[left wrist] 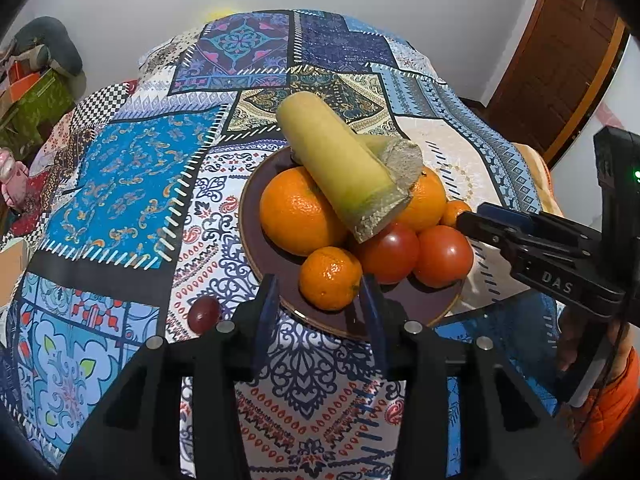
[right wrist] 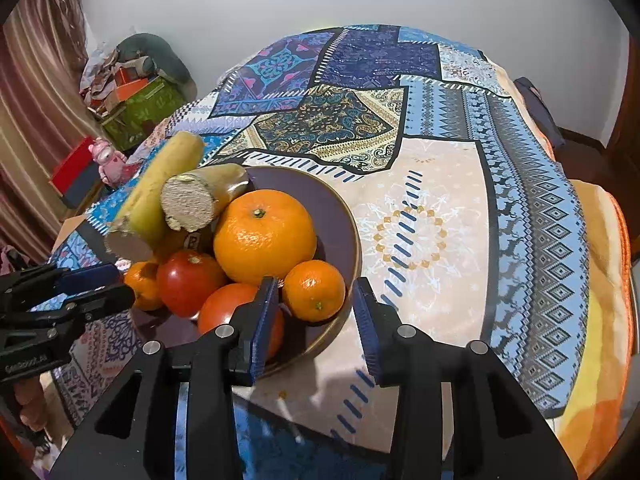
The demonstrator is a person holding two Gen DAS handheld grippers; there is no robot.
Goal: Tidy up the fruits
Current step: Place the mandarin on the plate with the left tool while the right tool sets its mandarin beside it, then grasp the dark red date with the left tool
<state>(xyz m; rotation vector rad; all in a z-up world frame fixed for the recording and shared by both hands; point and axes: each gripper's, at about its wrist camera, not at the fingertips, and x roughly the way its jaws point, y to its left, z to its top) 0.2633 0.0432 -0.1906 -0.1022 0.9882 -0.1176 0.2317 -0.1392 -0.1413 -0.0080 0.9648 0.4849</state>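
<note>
A dark purple plate (left wrist: 256,248) (right wrist: 340,216) holds a pile of fruit: two large oranges (left wrist: 298,210) (right wrist: 264,236), small mandarins (left wrist: 330,278) (right wrist: 314,290), two red tomatoes (left wrist: 442,254) (right wrist: 188,282), and two yellow-green cut stalks (left wrist: 336,160) (right wrist: 160,192) lying on top. A dark red grape (left wrist: 204,314) lies on the cloth left of the plate. My left gripper (left wrist: 320,312) is open and empty at the plate's near rim. My right gripper (right wrist: 316,320) is open and empty, its fingers either side of a mandarin, and it also shows in the left wrist view (left wrist: 480,220).
The table carries a patterned blue patchwork cloth (left wrist: 120,184) (right wrist: 520,200). Boxes and clutter (right wrist: 136,96) stand by the wall at the left with a pink toy (right wrist: 108,158). A wooden door (left wrist: 560,60) is at the right.
</note>
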